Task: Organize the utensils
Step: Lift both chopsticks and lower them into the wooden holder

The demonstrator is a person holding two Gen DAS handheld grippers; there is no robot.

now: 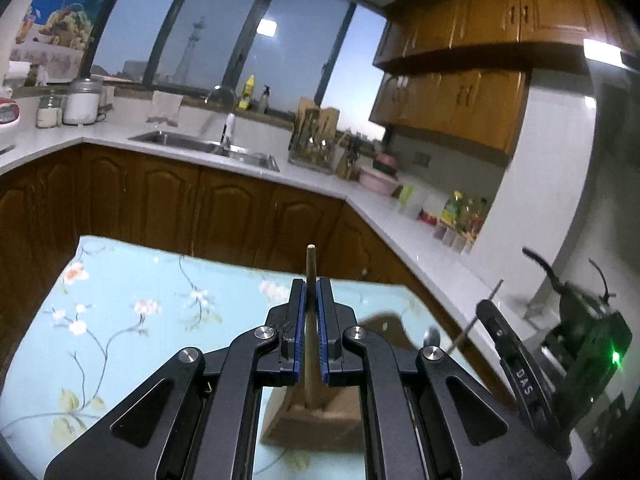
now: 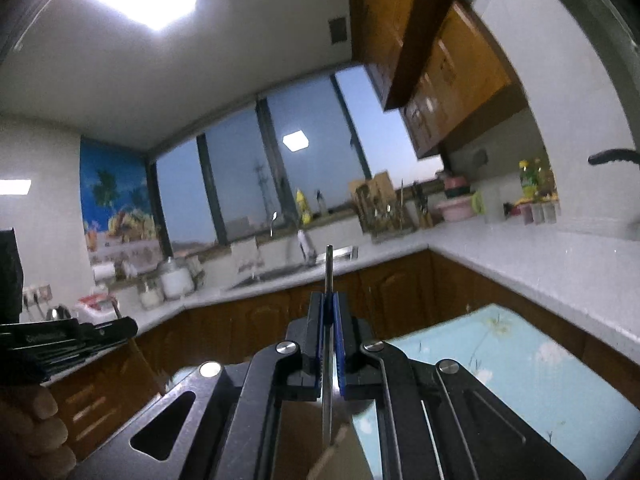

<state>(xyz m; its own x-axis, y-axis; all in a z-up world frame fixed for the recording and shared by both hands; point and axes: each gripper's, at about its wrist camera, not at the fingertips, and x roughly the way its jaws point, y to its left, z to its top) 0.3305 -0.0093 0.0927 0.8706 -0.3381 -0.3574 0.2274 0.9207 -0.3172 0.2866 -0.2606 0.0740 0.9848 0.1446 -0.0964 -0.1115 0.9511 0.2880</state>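
My left gripper [image 1: 311, 284] is shut on a slim wooden handle [image 1: 310, 264]. The handle sticks out past the fingertips and runs back down into a wide brown wooden piece [image 1: 316, 416], just above the floral tablecloth [image 1: 120, 320]. My right gripper [image 2: 330, 298] is shut on a thin metal rod [image 2: 329, 264], whose tip points toward the sink. The rod's lower end is hidden behind the jaws. In the left wrist view the right gripper [image 1: 486, 306] hangs at the right with the metal rod [image 1: 480, 316] slanting out of it. In the right wrist view the left gripper [image 2: 80, 332] shows at the left, held by a person's hand [image 2: 32, 420].
A white L-shaped counter [image 1: 320, 184] runs behind the table. It carries a steel sink [image 1: 208, 146], a clear utensil rack [image 1: 314, 140], a knife block [image 1: 350, 158], pink bowls [image 1: 378, 180], bottles [image 1: 460, 212] and jars [image 1: 82, 102]. Wooden cabinets stand below and above.
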